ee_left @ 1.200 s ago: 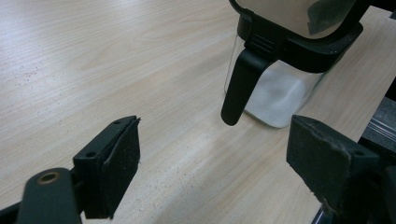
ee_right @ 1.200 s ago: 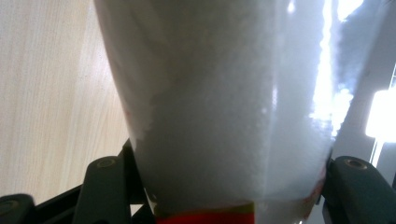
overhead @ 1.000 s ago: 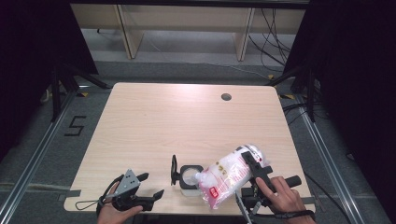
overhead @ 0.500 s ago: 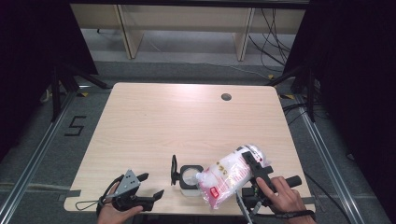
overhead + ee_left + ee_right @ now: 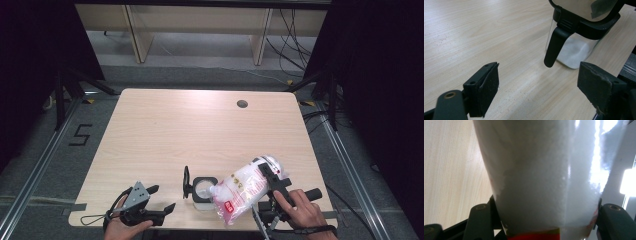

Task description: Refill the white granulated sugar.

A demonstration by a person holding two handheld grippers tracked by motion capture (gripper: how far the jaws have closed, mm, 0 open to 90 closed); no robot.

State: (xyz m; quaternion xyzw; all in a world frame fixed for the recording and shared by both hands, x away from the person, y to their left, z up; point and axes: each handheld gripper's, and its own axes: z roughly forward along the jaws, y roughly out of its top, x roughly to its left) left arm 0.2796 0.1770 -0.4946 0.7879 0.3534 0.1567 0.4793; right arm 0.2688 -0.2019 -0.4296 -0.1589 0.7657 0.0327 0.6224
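Pale wooden table [image 5: 200, 130], dark surroundings

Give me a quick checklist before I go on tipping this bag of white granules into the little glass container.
1. Right gripper clamped on the bag: ok, jaws on both sides of it.
2. Bag mouth over the container: ok, as far as the high view tells.
3. Lid clear of the opening: ok, it stands flipped up.
4. Container steadied: not ok, left gripper is open and apart from it.
5. Fill level: cannot tell exactly; white granules show in the bottom.
6. Spill on the table: cannot tell.
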